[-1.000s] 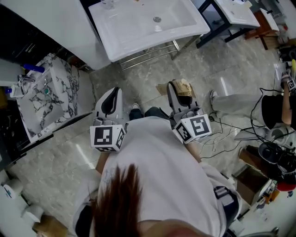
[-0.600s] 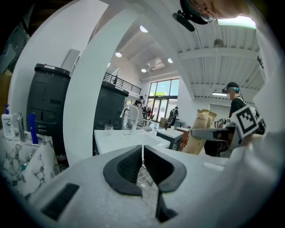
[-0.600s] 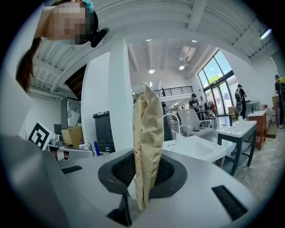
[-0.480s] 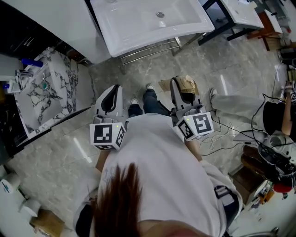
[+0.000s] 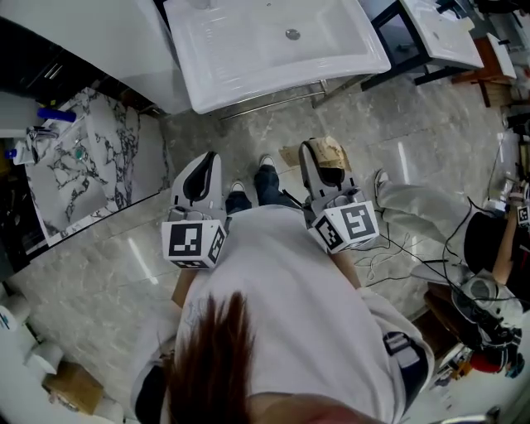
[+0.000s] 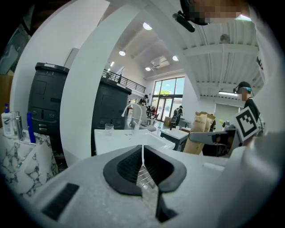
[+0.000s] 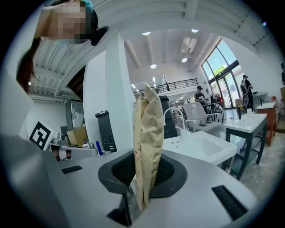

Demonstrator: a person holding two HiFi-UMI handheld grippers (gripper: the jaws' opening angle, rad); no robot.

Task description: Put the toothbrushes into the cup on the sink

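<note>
My right gripper is shut on a tan paper packet that stands upright between its jaws; the head view shows the packet sticking out past them. My left gripper is shut, and its pads meet with nothing between them. Both are held side by side over the floor, short of the white sink. A clear cup stands on the sink's rim beside the curved tap. I see no bare toothbrush.
A marbled basin with blue bottles stands at the left. Another white basin on a black frame is at the upper right. A person sits at the right, with cables on the floor. Rolls and a box lie lower left.
Both grippers have been carried a little towards the white sink as the person steps forward. The packet stays in the right gripper.
</note>
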